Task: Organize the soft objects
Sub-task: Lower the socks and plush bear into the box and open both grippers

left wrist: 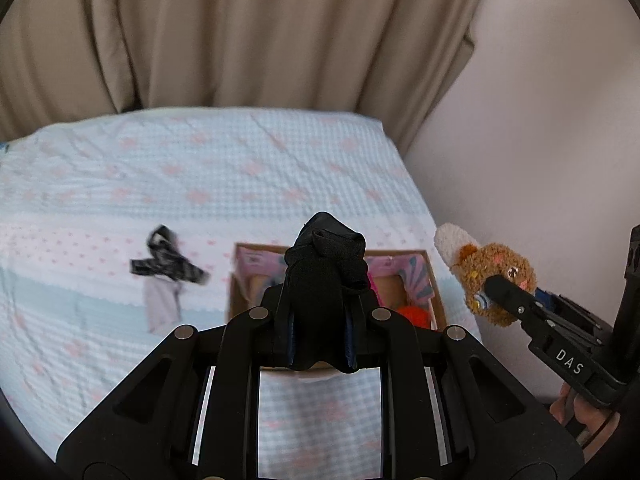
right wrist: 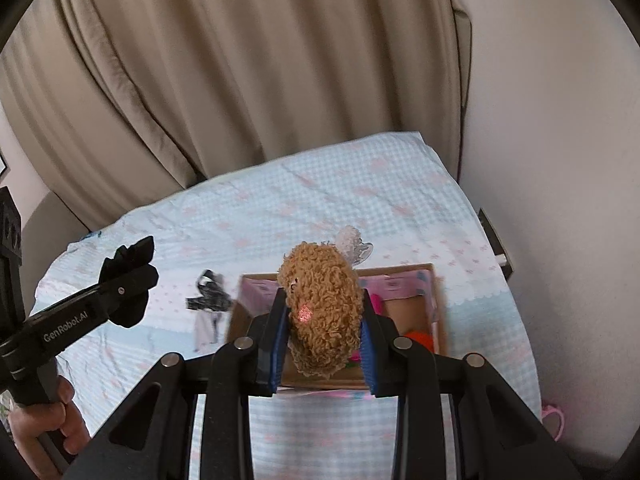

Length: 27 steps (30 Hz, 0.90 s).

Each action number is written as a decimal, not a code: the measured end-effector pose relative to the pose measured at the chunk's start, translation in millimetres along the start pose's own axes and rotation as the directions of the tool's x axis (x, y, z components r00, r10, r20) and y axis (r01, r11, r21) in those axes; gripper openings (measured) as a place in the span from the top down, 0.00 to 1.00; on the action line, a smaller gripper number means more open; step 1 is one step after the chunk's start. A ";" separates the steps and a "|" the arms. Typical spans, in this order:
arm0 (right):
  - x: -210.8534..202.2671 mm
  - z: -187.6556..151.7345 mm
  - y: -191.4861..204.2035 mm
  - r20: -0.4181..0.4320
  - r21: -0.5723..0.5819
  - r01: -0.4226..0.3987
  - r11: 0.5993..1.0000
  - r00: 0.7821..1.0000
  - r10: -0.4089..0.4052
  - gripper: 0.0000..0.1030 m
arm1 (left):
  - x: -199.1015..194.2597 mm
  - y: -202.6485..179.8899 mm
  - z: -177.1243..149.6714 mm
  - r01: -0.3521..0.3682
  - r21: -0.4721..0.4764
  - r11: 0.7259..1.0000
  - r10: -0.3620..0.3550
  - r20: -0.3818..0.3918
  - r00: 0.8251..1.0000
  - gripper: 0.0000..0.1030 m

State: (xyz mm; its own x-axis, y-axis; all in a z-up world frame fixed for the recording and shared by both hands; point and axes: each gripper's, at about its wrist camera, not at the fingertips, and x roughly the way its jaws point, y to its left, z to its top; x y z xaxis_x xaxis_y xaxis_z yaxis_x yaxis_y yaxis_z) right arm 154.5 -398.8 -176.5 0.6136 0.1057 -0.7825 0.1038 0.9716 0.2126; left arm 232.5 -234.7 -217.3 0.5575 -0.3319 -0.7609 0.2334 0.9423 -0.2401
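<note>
The left tongs (left wrist: 320,276) pinch a black cloth bundle (left wrist: 326,256) and the right tongs (right wrist: 325,332) clamp a brown plush toy (right wrist: 320,304), both poised over the cardboard box (right wrist: 434,304) on the bed (left wrist: 200,168), probably for dropping in; a patterned garment (left wrist: 166,268), blurred, lies beside the box.

Black cloth (left wrist: 324,280), brown plush (right wrist: 324,312), both gripped.

**My two hand-held grippers: build and markings**

Left matte black plastic two-finger gripper (left wrist: 320,280): angular linkage arms, round silver pivot pins, blue ribbed pads (left wrist: 352,344) inside the fingers. Its side reads "GenRobot.AI" in white. Right matte black plastic two-finger gripper (right wrist: 325,320): same linkage, same silver pins, blue pads (right wrist: 280,344), small screws along the finger; white "DAS" lettering. My bare hand (right wrist: 44,436) wraps each black handle.
</note>
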 end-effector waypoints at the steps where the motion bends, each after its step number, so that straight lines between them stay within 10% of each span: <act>1: 6.1 -0.3 -7.8 -0.010 0.004 -0.001 1.000 1.000 0.001 0.72 | 14.2 -6.0 -0.6 0.001 0.000 1.000 -0.001 -0.025 1.000 0.85; 8: 61.3 -9.2 -67.7 -0.102 0.071 0.003 0.997 0.995 0.005 0.72 | 102.7 -33.4 -12.1 -0.002 0.031 1.000 0.008 -0.194 0.981 0.85; 13: 103.4 -20.3 -95.3 -0.181 0.123 -0.003 0.992 0.983 0.025 0.72 | 175.9 -33.4 -31.8 -0.030 0.002 1.000 0.029 -0.360 0.933 0.85; 23: 159.1 -28.3 -106.5 -0.299 0.201 -0.001 0.980 0.952 0.062 0.70 | 223.4 -25.4 -57.3 -0.092 0.049 0.994 0.105 -0.452 0.886 0.84; 25: 163.9 -27.4 -103.7 -0.315 0.199 0.000 0.980 0.947 0.064 0.67 | 219.4 -29.2 -54.1 -0.115 0.078 0.990 0.137 -0.437 0.889 0.69; 27: 168.9 -25.9 -100.2 -0.327 0.191 0.000 0.982 0.943 0.064 0.55 | 215.7 -30.0 -54.3 -0.134 0.103 0.986 0.166 -0.429 0.888 0.01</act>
State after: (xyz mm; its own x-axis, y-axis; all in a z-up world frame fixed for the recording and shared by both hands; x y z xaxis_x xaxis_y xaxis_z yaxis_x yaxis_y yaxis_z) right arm 227.5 -472.9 -345.2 0.3290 0.2311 -0.9156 0.2508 0.9134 0.3206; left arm 302.5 -332.1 -406.9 0.1916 -0.1198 -0.9741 0.2372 0.9688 -0.0724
